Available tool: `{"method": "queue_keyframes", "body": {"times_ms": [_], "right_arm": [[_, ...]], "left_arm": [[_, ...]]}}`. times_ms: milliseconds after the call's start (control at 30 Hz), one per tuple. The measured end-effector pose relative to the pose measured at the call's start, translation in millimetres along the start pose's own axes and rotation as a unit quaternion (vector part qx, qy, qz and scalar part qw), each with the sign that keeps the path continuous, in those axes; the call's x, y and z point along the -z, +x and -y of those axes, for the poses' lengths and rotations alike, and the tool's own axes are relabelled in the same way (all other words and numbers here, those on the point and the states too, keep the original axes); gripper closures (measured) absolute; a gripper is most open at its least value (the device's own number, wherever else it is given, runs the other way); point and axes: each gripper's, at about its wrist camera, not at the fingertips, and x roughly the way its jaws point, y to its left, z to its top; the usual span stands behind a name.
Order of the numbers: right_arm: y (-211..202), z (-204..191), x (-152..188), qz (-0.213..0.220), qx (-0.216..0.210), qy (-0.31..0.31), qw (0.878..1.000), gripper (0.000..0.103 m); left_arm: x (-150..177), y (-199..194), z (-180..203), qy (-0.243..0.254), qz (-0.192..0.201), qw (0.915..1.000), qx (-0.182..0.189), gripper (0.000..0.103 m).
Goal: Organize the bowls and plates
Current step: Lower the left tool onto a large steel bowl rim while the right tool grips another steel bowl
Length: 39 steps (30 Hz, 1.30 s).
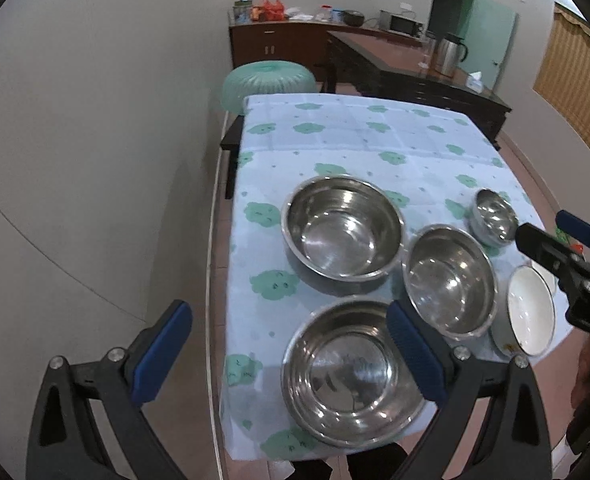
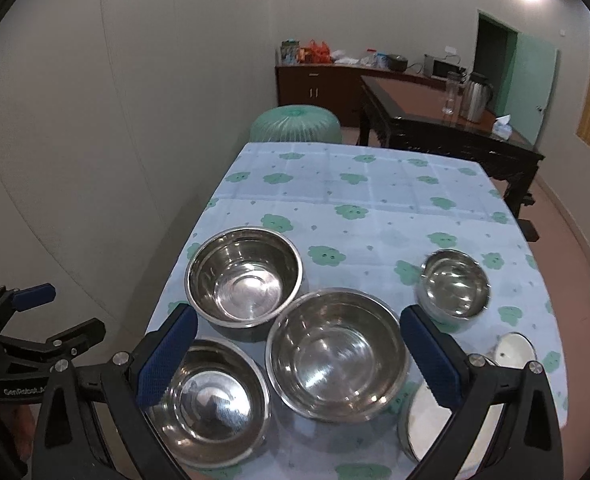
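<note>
Bowls: four steel (image 2: 337, 354) plus white one (image 1: 529, 314) grouped at near end of table (image 2: 375, 200) | my left gripper (image 1: 287, 356) wide open, empty, above nearest bowl (image 1: 351, 376) | my right gripper (image 2: 299, 356) wide open, empty, over middle bowl

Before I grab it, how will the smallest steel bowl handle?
The smallest steel bowl looks thin and empty, so probably light. Its polished, rounded wall may slip between the jaws; a rim pinch seems safer. On the tablecloth, it may drag the cloth if pushed.
</note>
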Motion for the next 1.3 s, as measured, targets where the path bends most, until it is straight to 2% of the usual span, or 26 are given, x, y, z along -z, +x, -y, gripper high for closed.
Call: {"method": "queue_keyframes", "body": {"times_ms": [233,300,533,867,1133,1233,1300], "right_arm": [[48.6,-0.6,-24.0,-0.02,-0.039,-0.033,0.999,0.001],[56.6,4.3,-29.2,-0.021,-0.046,-0.031,0.998,0.001],[104.2,18.3,-50.0,-0.047,-0.062,-0.025,0.997,0.001],[159.4,23.2,-55.3,-0.099,-0.075,-0.039,0.991,0.005],[205.2,18.7,-55.4,-0.141,-0.09,-0.053,0.984,0.005],[223.6,17.3,-55.4,-0.159,-0.091,-0.058,0.981,0.01],[231.7,18.2,-55.0,-0.168,-0.091,-0.057,0.98,0.018]], "left_arm": [[-20.7,18.4,-4.3,-0.028,-0.008,0.9992,-0.028,0.004],[-27.4,27.1,-3.9,-0.033,-0.014,0.9985,-0.041,0.004],[-36.8,56.9,-2.5,-0.044,-0.041,0.9968,-0.053,0.004],[-39.8,112.7,-5.1,-0.046,-0.083,0.9929,-0.073,0.004],[-39.7,161.3,-12.6,-0.064,-0.132,0.9863,-0.076,0.008],[-40.8,173.2,-14.1,-0.063,-0.142,0.985,-0.074,0.008],[-42.5,178.2,-14.9,-0.064,-0.143,0.985,-0.072,0.009]]}}
